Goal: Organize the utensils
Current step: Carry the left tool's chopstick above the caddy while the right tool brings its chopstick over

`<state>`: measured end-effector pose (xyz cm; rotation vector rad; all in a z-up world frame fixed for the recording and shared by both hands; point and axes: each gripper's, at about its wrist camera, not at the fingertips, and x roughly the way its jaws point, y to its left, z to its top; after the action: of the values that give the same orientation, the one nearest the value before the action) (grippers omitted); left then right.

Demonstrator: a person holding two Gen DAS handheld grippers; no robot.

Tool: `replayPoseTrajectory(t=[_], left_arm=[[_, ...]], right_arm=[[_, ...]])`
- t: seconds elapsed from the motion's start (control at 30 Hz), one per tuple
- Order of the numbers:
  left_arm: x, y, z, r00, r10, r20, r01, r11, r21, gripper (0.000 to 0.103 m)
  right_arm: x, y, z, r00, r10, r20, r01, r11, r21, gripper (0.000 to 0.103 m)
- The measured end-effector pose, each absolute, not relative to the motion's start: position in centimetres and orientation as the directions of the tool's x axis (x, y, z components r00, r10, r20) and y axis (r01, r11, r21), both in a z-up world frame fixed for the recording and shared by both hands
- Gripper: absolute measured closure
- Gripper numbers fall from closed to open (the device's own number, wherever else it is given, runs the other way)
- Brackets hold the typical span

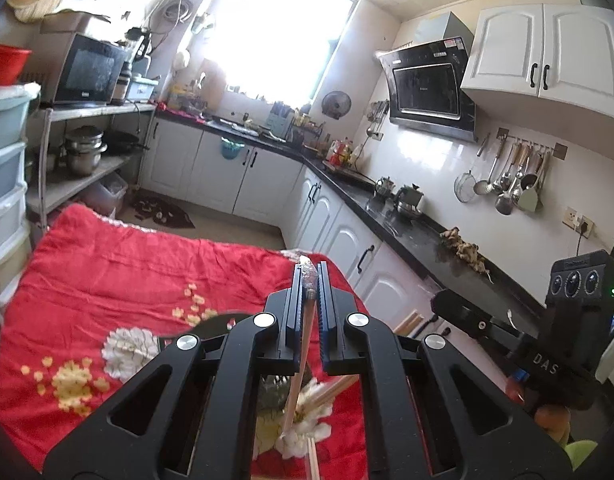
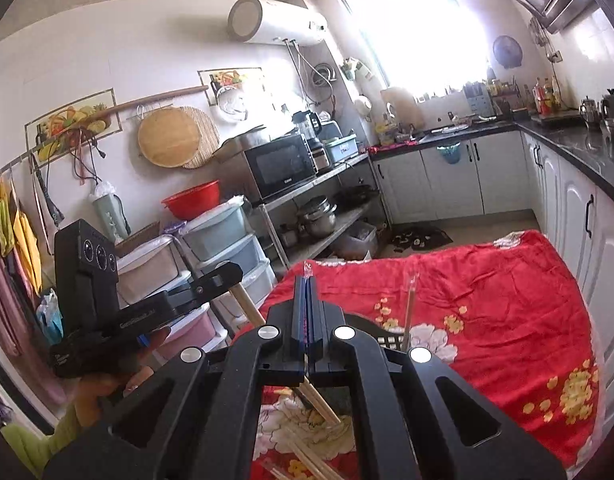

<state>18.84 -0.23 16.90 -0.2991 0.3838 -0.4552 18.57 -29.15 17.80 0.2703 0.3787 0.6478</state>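
1. The left gripper has its jaws nearly closed on a single wrapped chopstick. The clear-wrapped tip pokes out past the jaws; the bare wooden end hangs down toward the red floral cloth.
2. The right gripper has its jaws fully closed on a second wrapped chopstick, whose wrapper tip shows at the front and whose wooden end trails back and down.
3. Each stick's long axis runs roughly along its own jaws (not across them), so either can be lowered end-first.
4. Loose chopsticks lie on the cloth directly below both grippers, with a dark slotted holder just ahead, slightly nearer the right gripper.
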Motion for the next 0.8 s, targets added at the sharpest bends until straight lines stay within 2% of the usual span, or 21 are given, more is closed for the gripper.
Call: replayPoseTrajectory(t=[0.43,0.8], left_arm=[[20.7,0.4,20.8,0.894,-0.395,-0.211,0.320,0.893,-0.315,0.100],[22.0,-0.4,20.1,0.919,-0.342,-0.195,0.282,0.917,-0.282,0.100]], right_arm=[[20.1,-28.5,21.5,0.738,0.655,-0.163,-0.576,0.736,0.356,0.102],[22.6,-28.0,22.4,0.758,0.638,-0.138,-0.565,0.747,0.350,0.102]])
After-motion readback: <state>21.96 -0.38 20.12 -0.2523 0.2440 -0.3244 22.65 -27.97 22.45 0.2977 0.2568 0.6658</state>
